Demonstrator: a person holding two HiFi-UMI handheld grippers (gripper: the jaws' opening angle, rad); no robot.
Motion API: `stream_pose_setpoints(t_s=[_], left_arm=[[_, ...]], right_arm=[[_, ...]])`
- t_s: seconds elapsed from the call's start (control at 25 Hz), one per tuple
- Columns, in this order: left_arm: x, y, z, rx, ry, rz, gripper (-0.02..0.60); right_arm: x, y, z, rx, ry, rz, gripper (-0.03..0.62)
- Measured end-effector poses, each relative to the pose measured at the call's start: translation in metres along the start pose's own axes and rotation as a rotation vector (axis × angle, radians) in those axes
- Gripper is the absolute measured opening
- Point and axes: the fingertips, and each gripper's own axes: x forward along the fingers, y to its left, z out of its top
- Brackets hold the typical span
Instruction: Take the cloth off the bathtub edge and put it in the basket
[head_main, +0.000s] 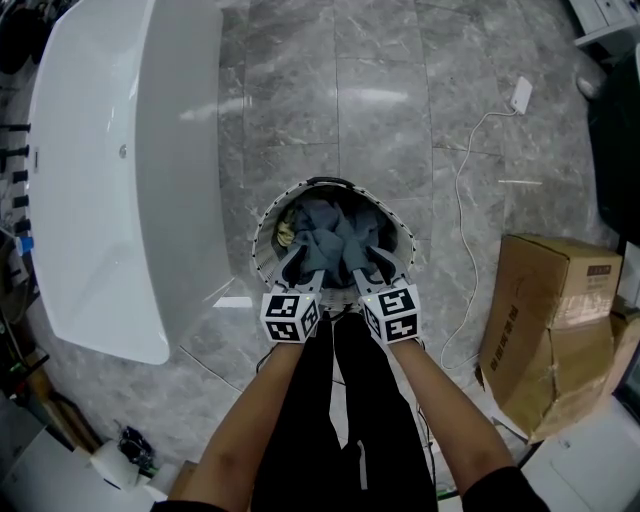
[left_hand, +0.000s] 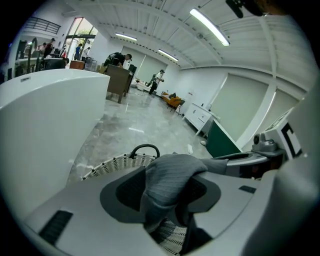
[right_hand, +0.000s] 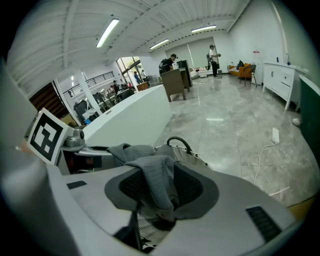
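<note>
- Left gripper (head_main: 291, 262): open-jawed at the near rim of the basket (head_main: 262, 246), with a fold of the grey cloth (head_main: 335, 240) hanging loose between the pads and a gap showing on either side of it.
- Right gripper (head_main: 374, 262): likewise open-jawed, just beside the left one, with another fold of the same cloth draped slack between its pads.
- Both pointed forward and steeply down into the basket, marker cubes side by side and nearly touching, on two bare forearms reaching out parallel from the bottom of the head view.
- Cloth bunched inside the basket, off the bathtub (head_main: 110, 180) altogether.
- Basket on the grey tiled floor (head_main: 400, 110), close to the tub's curved side at the left but apart from it.
- Open floor ahead of the basket and to its right, as far as a white cable (head_main: 461, 200) trailing across the tiles; a cardboard box (head_main: 545, 320) well off to the right.
- Count: two grippers, one cloth, one basket, one bathtub, one box, one cable.
</note>
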Motion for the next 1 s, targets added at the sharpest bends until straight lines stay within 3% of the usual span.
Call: stream_pose_setpoints(t_s=[0.12,0.32,0.64,1.0], left_arm=[[-0.001,0.003,-0.007,-0.017,0.017,0.002,0.195],[-0.01,0.007,-0.019,-0.038,0.04,0.013,0.206],[-0.037,-0.001,-0.032,-0.054,0.056,0.024,0.206],[-0.063,-0.014,-0.031,-0.069,0.042,0.04,0.206]], right_arm=[[0.001,-0.003,-0.006,0.016,0.029,-0.022,0.167],[-0.003,-0.006,-0.016,0.02,0.066,-0.049,0.173],[-0.027,-0.005,-0.022,0.12,0.073,-0.099,0.173],[-0.05,0.026,-0.009,0.051,0.03,-0.074,0.173]])
